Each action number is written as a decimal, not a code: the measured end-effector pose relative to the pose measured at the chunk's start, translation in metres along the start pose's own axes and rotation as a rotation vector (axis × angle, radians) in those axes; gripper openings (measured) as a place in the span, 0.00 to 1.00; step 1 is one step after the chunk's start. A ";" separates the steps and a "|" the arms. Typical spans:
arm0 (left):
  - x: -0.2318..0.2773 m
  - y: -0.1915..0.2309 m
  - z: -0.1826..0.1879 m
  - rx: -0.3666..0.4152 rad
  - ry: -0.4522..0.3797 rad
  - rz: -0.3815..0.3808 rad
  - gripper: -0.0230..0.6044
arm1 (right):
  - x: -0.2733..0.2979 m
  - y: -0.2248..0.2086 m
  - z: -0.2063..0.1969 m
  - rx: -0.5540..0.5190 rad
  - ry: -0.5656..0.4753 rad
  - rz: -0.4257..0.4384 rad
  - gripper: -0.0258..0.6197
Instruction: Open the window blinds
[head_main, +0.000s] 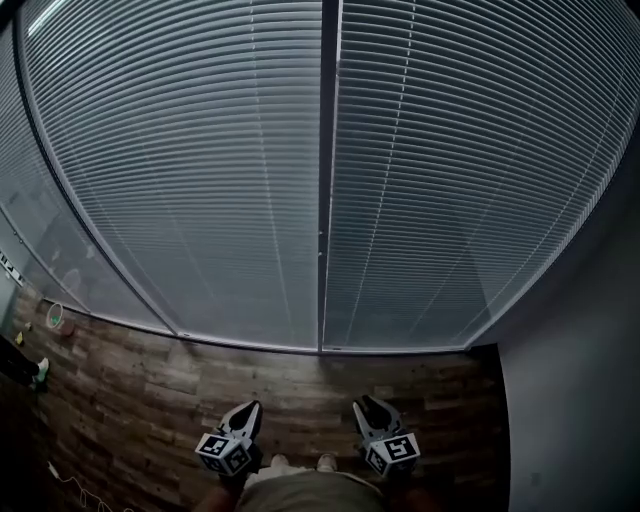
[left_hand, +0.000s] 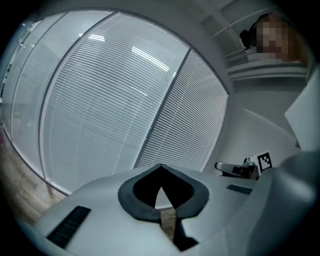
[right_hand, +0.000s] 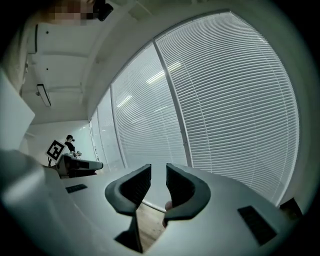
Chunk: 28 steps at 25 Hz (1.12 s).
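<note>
Our left gripper (head_main: 250, 408) and right gripper (head_main: 365, 403) hang low and near us over the brown wood-plank floor (head_main: 140, 390). They face the white slatted window blinds (head_main: 200, 170), lowered across the far wall. The left jaws meet tip to tip, holding nothing. The right jaws stand apart, empty.

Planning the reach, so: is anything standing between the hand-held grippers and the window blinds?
Nothing visible does. Only bare wood floor lies between the left hand-held gripper, the right hand-held gripper and the window blinds, which hang down ahead. Neither gripper touches them.
</note>
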<state>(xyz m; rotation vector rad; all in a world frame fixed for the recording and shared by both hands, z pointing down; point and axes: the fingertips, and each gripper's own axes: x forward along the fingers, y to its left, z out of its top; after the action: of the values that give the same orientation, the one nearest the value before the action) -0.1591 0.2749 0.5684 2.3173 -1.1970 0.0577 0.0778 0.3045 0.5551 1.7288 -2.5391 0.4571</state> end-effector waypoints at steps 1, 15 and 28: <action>0.002 0.001 -0.004 0.003 0.003 0.005 0.06 | -0.001 -0.001 -0.003 0.001 -0.004 0.004 0.19; -0.006 -0.031 -0.050 -0.029 0.027 0.034 0.06 | -0.040 -0.015 -0.010 -0.034 0.025 0.028 0.19; 0.003 -0.047 -0.045 -0.020 0.041 -0.020 0.06 | -0.046 -0.031 -0.015 -0.025 -0.001 0.009 0.19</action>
<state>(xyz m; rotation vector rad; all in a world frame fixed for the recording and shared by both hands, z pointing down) -0.1125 0.3157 0.5875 2.2993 -1.1484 0.0857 0.1216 0.3397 0.5678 1.7102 -2.5427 0.4231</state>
